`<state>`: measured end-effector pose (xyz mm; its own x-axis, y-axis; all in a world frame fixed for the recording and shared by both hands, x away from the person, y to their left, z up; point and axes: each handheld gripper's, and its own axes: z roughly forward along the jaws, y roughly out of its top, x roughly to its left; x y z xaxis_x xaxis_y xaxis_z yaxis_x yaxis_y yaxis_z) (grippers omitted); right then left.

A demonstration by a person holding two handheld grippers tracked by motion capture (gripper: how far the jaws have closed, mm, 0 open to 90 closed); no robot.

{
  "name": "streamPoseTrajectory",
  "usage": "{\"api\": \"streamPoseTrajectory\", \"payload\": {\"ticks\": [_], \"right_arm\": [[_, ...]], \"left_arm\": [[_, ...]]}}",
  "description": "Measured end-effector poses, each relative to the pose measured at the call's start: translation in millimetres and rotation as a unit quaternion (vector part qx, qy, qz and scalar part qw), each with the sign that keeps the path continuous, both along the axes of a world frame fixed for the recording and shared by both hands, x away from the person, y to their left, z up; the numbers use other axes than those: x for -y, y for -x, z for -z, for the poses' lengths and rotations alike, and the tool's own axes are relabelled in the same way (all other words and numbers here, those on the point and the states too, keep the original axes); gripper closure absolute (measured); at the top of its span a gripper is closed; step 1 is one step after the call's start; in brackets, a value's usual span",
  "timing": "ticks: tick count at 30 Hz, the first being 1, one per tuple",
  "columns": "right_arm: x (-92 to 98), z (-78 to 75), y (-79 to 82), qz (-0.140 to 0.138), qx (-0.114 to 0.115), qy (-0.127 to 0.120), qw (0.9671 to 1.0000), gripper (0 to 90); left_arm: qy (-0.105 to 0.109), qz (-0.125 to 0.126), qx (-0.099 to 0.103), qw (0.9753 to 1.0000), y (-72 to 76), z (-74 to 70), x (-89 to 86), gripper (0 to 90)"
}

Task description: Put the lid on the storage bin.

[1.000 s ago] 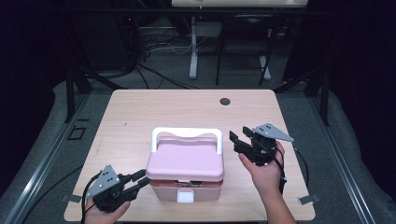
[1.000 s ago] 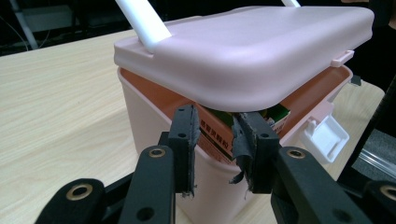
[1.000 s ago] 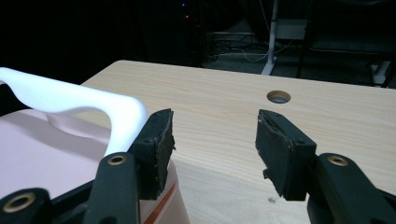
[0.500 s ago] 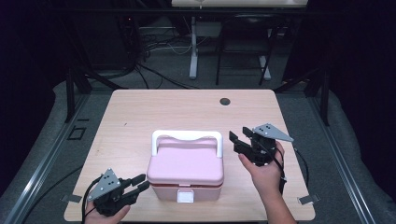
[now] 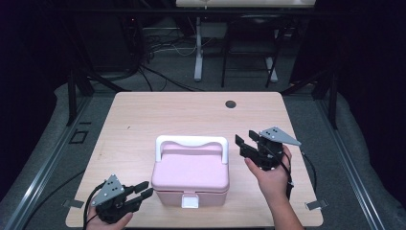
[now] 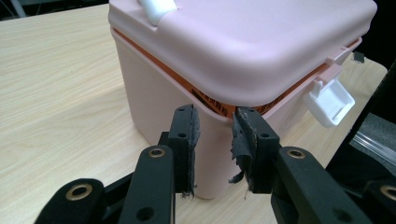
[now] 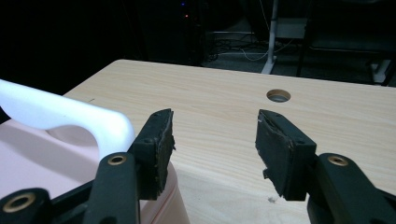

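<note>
A pink lidded box with a white handle and a white front latch stands near the table's front edge. My left gripper sits low at the box's front left corner, open, its jaws just short of that corner. The latch hangs off the box's front in the left gripper view. My right gripper hovers open just right of the handle's right end. In the right gripper view the handle curves past the left jaw.
The wooden table has a round cable hole at its back middle. Dark floor, cables and metal stands lie behind the table. Open tabletop stretches behind and to both sides of the box.
My left gripper has slid toward the table's front edge and closer to the box's front left corner. The right gripper and the box have stayed put.
</note>
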<state>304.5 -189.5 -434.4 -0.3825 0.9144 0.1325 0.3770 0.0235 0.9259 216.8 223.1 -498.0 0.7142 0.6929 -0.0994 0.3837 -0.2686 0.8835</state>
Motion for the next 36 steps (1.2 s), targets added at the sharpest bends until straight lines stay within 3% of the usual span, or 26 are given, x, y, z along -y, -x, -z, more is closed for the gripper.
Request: {"api": "streamPoseTrajectory", "payload": {"ticks": [3, 7, 16, 27, 36], "right_arm": [[0.3, 0.1, -0.1, 0.0, 0.001, 0.0, 1.0, 46.0], [1.1, -0.4, 0.3, 0.001, 0.002, -0.002, 1.0, 46.0], [0.0, -0.3, 0.6, -0.002, 0.002, -0.001, 1.0, 46.0], [-7.0, -3.1, 4.6, -0.029, 0.002, -0.013, 0.9995, 45.9], [-8.0, 1.2, 2.0, -0.03, -0.007, -0.011, 0.9995, 45.8]], "left_arm": [[-0.009, -0.004, 0.0, 1.0, -0.4, 1.1, -1.5, 69.2], [0.005, -0.012, -0.003, 0.9999, -1.3, 2.0, -5.0, 68.1], [0.012, -0.027, 0.002, 0.9996, -4.4, -0.8, -9.4, 66.0], [0.016, -0.043, 0.009, 0.9989, -17.4, -4.4, -12.3, 63.6], [0.018, -0.058, 0.01, 0.9981, -32.9, -5.4, -14.4, 62.5]]}}
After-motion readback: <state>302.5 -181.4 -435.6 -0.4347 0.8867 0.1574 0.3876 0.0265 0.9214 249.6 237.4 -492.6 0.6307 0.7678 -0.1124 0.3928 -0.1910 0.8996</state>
